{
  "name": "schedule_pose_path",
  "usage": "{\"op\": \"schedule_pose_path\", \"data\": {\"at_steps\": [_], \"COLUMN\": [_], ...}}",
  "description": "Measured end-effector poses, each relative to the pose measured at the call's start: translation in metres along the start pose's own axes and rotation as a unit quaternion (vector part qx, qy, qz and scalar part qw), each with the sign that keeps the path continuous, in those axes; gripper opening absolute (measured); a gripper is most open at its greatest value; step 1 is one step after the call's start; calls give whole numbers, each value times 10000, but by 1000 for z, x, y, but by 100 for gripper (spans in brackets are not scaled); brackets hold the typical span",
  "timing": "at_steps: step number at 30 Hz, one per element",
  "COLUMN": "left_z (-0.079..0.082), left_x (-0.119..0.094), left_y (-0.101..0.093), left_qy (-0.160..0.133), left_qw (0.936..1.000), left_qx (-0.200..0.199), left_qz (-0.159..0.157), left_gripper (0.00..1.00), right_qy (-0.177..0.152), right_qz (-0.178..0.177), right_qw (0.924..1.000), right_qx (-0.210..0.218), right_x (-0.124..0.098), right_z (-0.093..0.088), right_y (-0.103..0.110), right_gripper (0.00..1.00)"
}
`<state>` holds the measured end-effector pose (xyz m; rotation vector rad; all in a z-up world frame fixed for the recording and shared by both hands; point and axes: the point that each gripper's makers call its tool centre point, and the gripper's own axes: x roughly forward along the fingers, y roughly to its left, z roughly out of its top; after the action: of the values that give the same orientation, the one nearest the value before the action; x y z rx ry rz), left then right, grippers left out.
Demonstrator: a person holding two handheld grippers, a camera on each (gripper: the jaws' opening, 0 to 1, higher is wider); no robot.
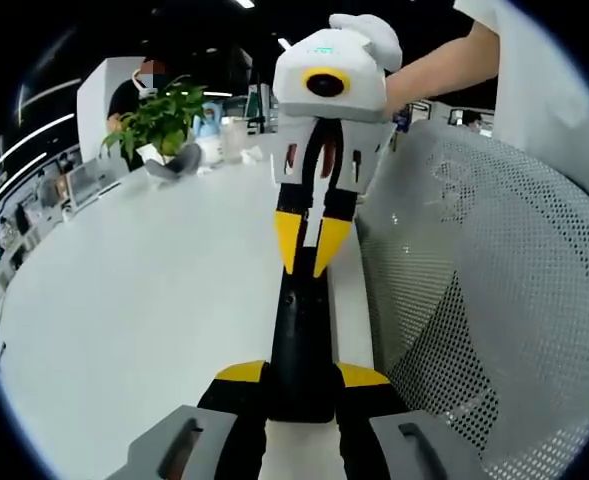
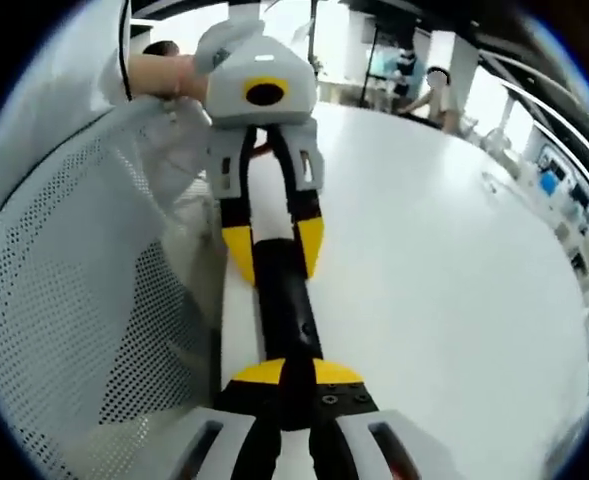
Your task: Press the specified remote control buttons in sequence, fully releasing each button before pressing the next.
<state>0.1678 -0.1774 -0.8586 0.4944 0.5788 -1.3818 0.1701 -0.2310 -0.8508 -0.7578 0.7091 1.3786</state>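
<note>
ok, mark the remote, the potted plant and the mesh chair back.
remote (image 1: 296, 350): left gripper view, mid body between both grippers.
potted plant (image 1: 159, 118): left gripper view, leaves.
mesh chair back (image 1: 494, 300): left gripper view, perforated panel.

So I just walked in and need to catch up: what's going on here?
A person holds a gripper in each hand over a white table. Both grippers are clamped on a black remote control, one at each end: the left gripper holds the near end in its own view, and the right gripper grips the far end. A mesh chair back stands beside the table, and a potted plant sits farther back.
</note>
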Motion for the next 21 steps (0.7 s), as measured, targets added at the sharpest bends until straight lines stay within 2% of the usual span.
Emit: {"op": "schedule_pose_path", "data": {"at_steps": [10,17,18,20,21], "left_z": [0,0,0,0,0], "left_x": [0,0,0,0,0], "left_y": [0,0,0,0,0], "left_qy": [-4,-5,-6,-3,-4], "left_qw": [10000,10000,10000,10000,10000], "left_qx": [-12,-12,-11,-11,-10], "left_qz": [9,6,5,5,5], "left_gripper": [25,25,25,25,25], "right_qy": [263,498,543,724,785], "right_qz": [122,325,365,486,552], "right_qw": [9979,9948,9950,9959,9952], "right_qx": [-588,-822,-751,-260,-166], "right_x": [3,5,5,5,6], "right_z": [2,3,3,2,2], "right_y": [-1,1,1,-1,0], "right_gripper": [6,4,4,4,4]}}
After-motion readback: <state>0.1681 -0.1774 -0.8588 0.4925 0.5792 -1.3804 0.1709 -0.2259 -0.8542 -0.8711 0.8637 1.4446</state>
